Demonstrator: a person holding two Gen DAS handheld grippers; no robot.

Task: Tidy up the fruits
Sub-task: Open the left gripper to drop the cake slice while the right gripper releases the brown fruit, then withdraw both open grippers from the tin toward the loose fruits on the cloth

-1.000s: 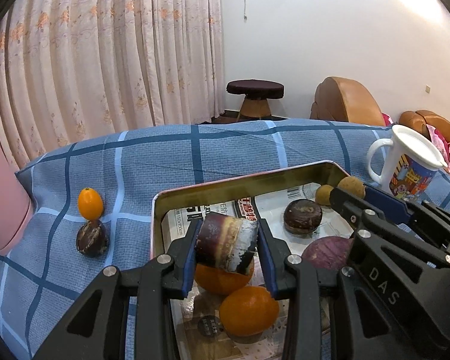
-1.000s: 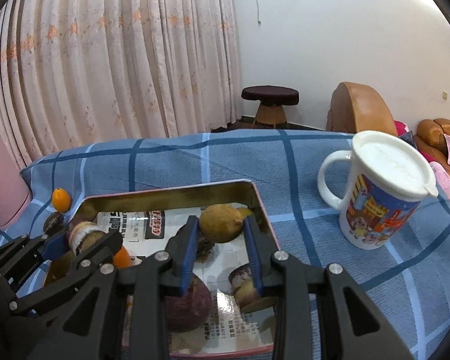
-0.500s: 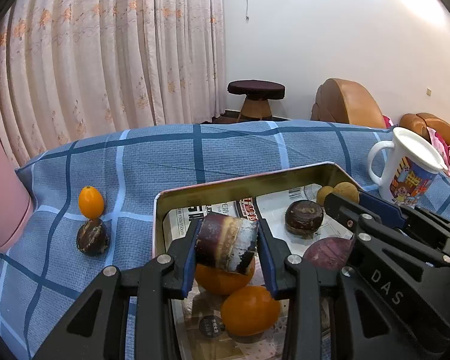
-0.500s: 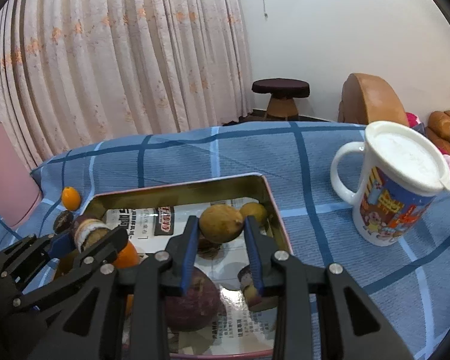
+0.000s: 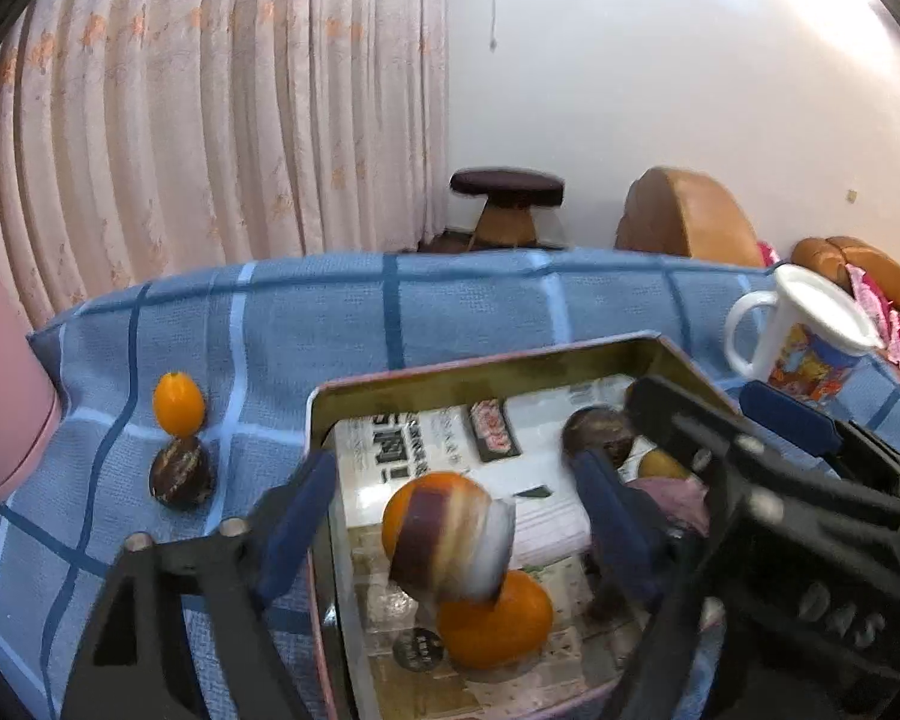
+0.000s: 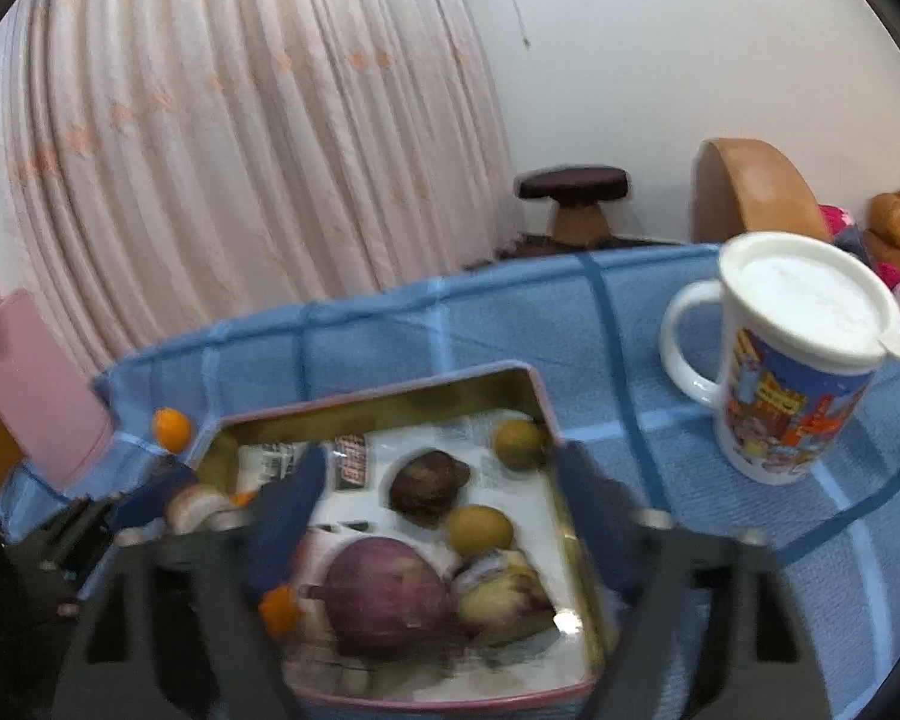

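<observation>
Fruits in tray (image 5: 510, 372) partly blurred; purple chunk (image 5: 450, 546) smeared, loose between left claw (image 5: 459, 516), just spread. Right claw (image 6: 444, 516) just spread too, empty.

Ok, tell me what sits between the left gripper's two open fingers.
In the left wrist view, the left gripper has just been opening; the purple-and-white cut piece sits blurred between its fingers, touched by neither, above two oranges in the tin tray.
</observation>
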